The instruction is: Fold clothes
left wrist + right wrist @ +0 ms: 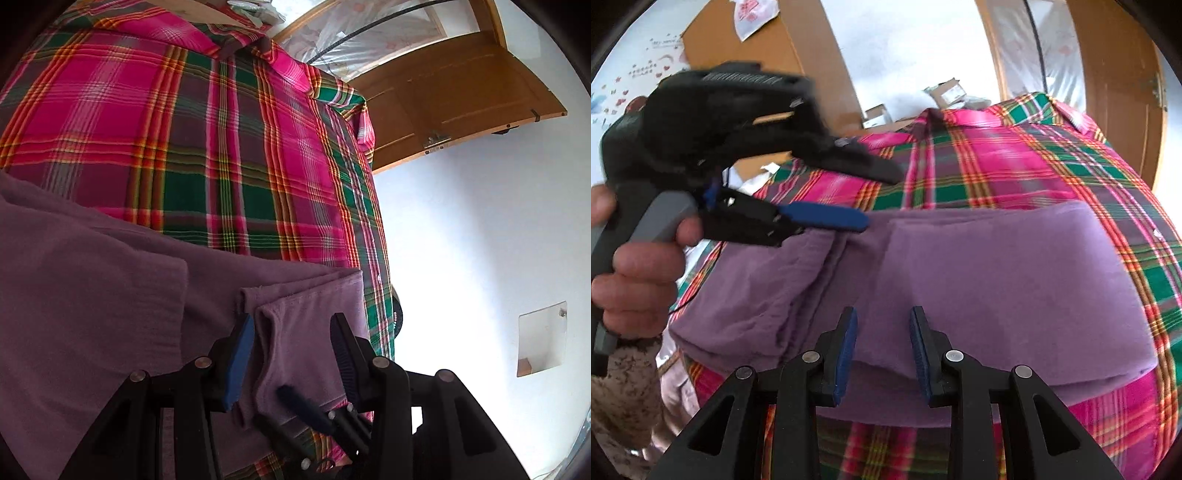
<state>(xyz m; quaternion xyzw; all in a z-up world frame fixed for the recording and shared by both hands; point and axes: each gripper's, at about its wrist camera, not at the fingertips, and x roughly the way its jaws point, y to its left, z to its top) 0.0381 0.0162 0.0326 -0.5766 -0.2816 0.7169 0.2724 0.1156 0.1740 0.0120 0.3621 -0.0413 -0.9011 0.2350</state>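
A purple garment (997, 280) lies folded in a thick block on the pink, green and red plaid bedsheet (1015, 166). My right gripper (883, 325) is open just above the garment's near edge, with nothing pinched. My left gripper (881, 199), held in a person's hand (639, 269), is at the garment's far left corner with its jaws wide apart and its lower blue pad (827, 218) resting on the cloth. In the left wrist view the left gripper (291, 328) is open around layered folded edges of the purple garment (92, 295), which lie loosely between its fingers.
The plaid bedsheet (184, 129) drops off at the bed's right edge beside a white wall (480, 240) with a small recess (541, 339). An open wooden door (461, 99) stands beyond. Cardboard boxes (945, 92) and a brown panel (746, 44) sit behind the bed.
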